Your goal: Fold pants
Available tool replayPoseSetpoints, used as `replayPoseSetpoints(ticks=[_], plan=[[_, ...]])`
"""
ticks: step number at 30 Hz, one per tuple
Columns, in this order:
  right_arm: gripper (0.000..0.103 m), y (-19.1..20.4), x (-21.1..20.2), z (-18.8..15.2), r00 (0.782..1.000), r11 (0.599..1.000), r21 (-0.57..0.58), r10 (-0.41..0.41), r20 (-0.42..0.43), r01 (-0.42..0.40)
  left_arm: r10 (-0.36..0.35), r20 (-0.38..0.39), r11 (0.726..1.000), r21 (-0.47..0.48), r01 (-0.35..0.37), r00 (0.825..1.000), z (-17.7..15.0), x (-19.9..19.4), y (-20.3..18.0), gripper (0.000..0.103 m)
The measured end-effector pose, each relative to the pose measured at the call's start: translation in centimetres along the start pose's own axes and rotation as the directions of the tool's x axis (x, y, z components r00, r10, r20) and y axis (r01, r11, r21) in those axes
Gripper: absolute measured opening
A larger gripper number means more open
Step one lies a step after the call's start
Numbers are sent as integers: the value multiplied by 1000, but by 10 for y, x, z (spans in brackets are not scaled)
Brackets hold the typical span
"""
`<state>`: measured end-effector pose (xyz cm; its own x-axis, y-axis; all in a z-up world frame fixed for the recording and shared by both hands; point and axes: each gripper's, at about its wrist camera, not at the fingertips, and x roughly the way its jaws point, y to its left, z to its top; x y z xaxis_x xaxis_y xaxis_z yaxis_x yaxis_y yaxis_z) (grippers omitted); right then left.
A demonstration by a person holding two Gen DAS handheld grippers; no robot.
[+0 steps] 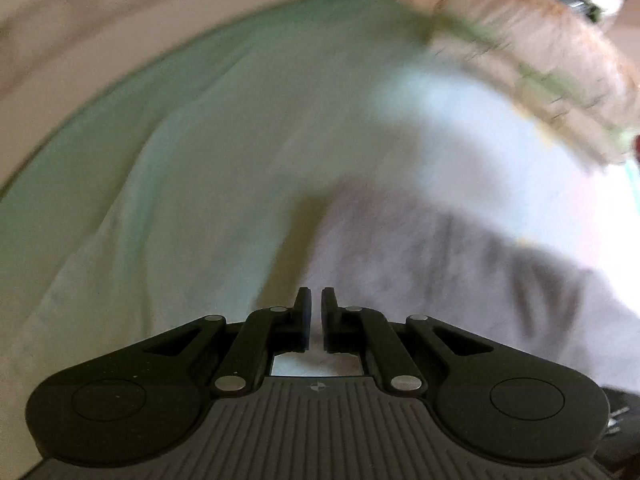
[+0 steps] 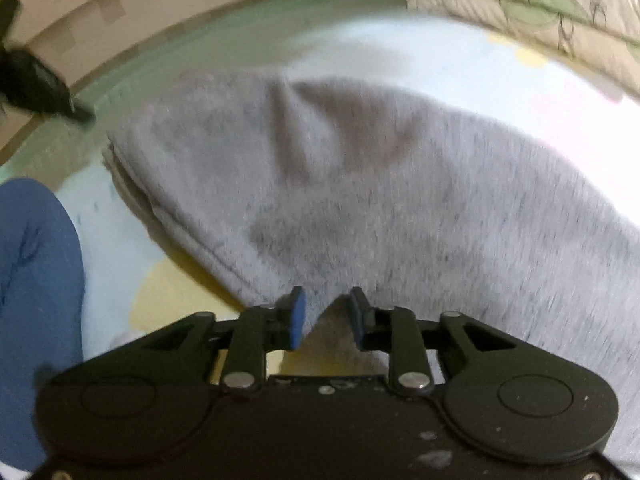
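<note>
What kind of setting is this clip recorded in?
Probably a bedroom: the grey pants lie on a pale green bed sheet, with a leaf-print quilt bunched at the far edge.

No readable text in either view.
The only mark is a small round cross-hair emblem (image 1: 318, 386) on the ribbed grey body of the left gripper, lower centre of the left wrist view; it carries no letters.

Open sheet (image 1: 180, 200) leftward — quilt (image 2: 540, 4) beyond
</note>
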<state>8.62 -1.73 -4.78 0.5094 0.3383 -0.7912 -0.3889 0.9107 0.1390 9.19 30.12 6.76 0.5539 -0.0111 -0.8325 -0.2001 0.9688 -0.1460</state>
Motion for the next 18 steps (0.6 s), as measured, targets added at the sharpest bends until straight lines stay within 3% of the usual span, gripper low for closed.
replayPoseSetpoints(ticks=[4,9,13,17,18], plan=[[25,-1,2,0,1000,1000,30,2,9,-2,-131,34,990,60,129,991,14,5,-58,5],[22,-11,0,-1,1000,997,69,18,2,-18,-252,3,964,91,251,968,9,50,-127,5],[23,-18,-6,-2,1000,994,103,25,-4,-25,-259,-75,958,106,266,963,-23,85,-155,5],[26,-35,-27,11,998,990,135,33,58,-40,-239,-193,965,58,254,952,-62,115,-148,5],[27,-42,-34,18,995,989,145,27,92,-41,-258,-159,962,45,268,953,-69,113,-143,5]])
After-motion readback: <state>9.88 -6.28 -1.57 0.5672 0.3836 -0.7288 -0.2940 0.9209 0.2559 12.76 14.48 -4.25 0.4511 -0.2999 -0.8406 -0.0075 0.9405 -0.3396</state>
